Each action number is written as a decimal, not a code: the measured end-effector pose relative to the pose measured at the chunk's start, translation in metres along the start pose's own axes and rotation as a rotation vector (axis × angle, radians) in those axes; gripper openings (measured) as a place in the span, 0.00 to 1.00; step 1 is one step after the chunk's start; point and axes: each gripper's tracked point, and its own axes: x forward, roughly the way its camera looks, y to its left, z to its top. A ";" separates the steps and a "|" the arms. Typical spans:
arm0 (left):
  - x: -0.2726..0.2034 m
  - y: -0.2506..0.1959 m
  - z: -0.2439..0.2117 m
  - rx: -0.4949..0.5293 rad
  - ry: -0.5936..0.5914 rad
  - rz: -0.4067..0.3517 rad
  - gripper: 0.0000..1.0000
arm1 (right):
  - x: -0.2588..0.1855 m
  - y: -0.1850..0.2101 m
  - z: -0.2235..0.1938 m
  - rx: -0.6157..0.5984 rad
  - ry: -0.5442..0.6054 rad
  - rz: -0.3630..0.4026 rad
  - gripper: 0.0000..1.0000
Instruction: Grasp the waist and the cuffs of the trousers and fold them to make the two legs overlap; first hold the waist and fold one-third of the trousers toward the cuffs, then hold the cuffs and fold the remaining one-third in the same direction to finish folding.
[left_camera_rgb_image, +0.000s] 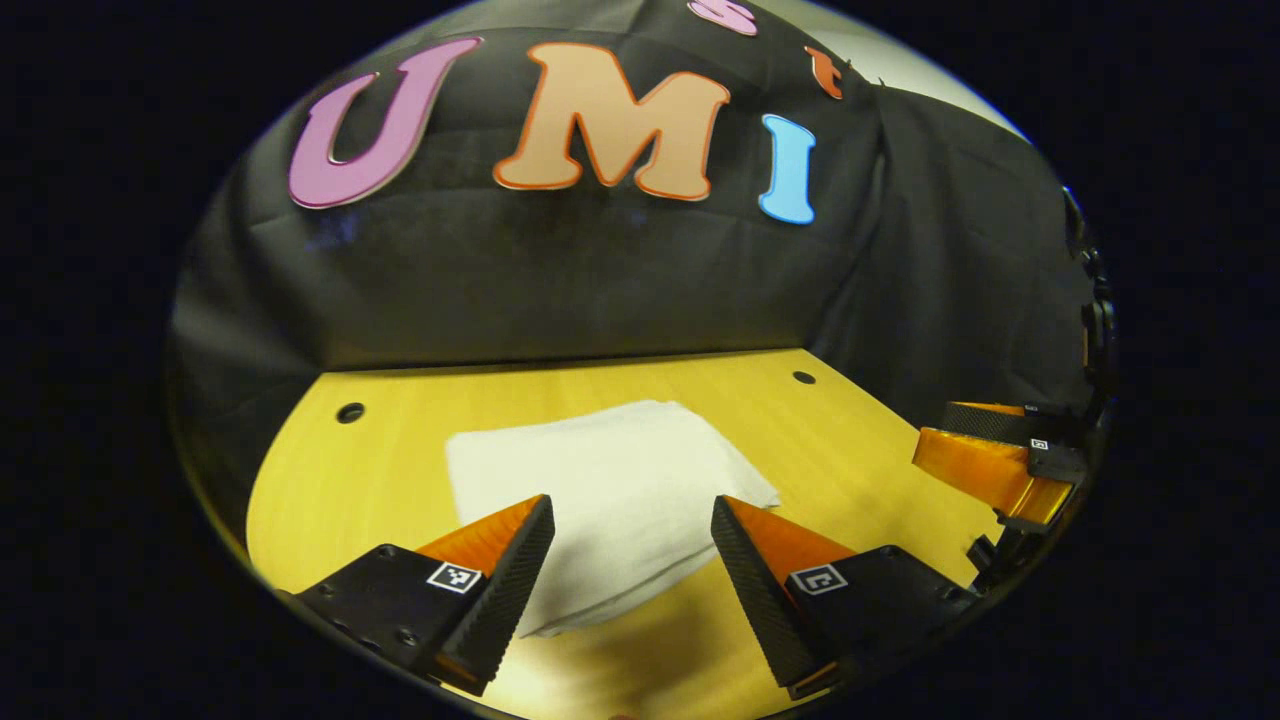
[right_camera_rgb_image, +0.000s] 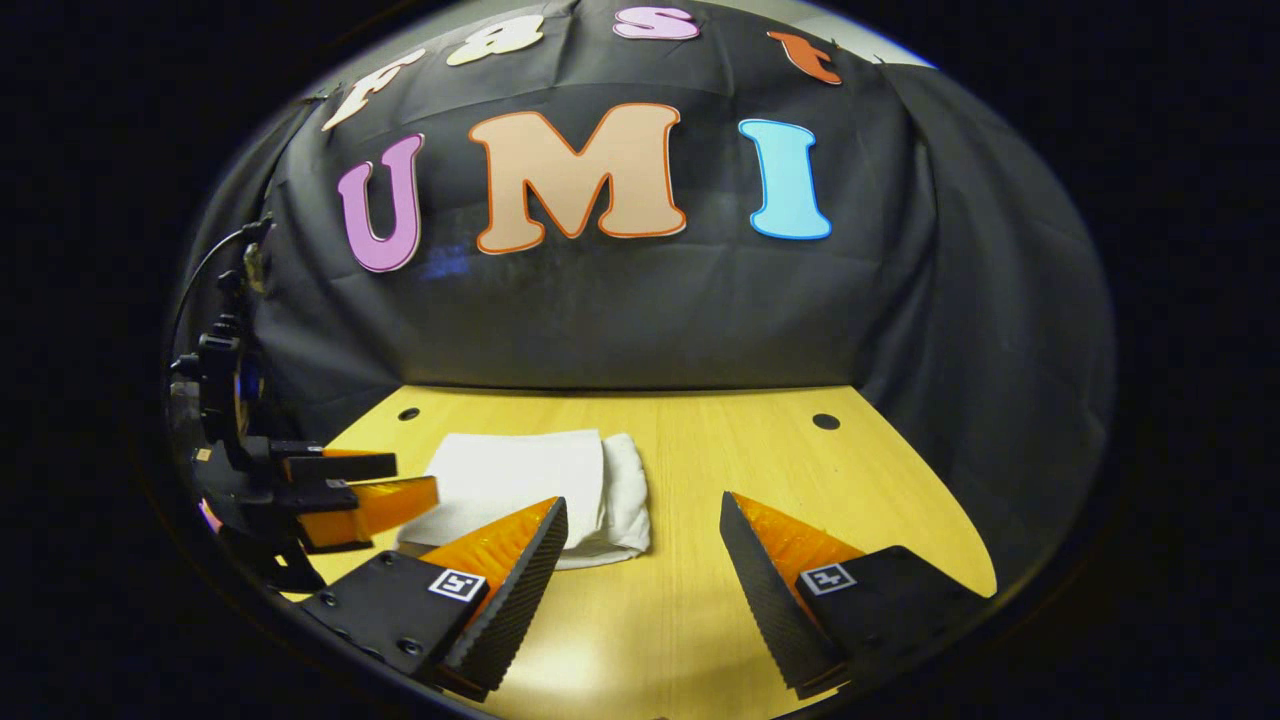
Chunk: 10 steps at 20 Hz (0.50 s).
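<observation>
Trousers, white, folded into a compact stack on wooden worktop, left tongs wide apart above them, right tongs wide, holding nothing.

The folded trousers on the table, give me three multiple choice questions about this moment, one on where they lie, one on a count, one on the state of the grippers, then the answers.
1. Where do the folded trousers lie?
A. flat on the wooden table
B. hanging from a gripper
C. on the floor

2. How many round holes show in the table's far edge in the left gripper view?
A. none
B. two
C. five

3. How do the left gripper and right gripper stand?
A. both shut on the trousers
B. one shut, one open
C. both open, holding nothing

Answers: 1 A, the white bundle rests on the tabletop. 2 B, one hole near each far corner. 3 C, each pair of fingers is spread apart with nothing between them.
</observation>
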 end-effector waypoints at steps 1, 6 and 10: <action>-0.012 0.013 0.001 -0.013 -0.014 0.027 0.95 | -0.002 0.004 0.002 0.003 -0.010 0.007 0.98; -0.057 0.057 0.007 -0.082 -0.070 0.122 0.95 | -0.014 0.018 0.011 0.037 -0.064 0.049 0.99; -0.060 0.059 0.005 -0.113 -0.075 0.149 0.95 | -0.021 0.024 0.008 0.049 -0.070 0.049 0.98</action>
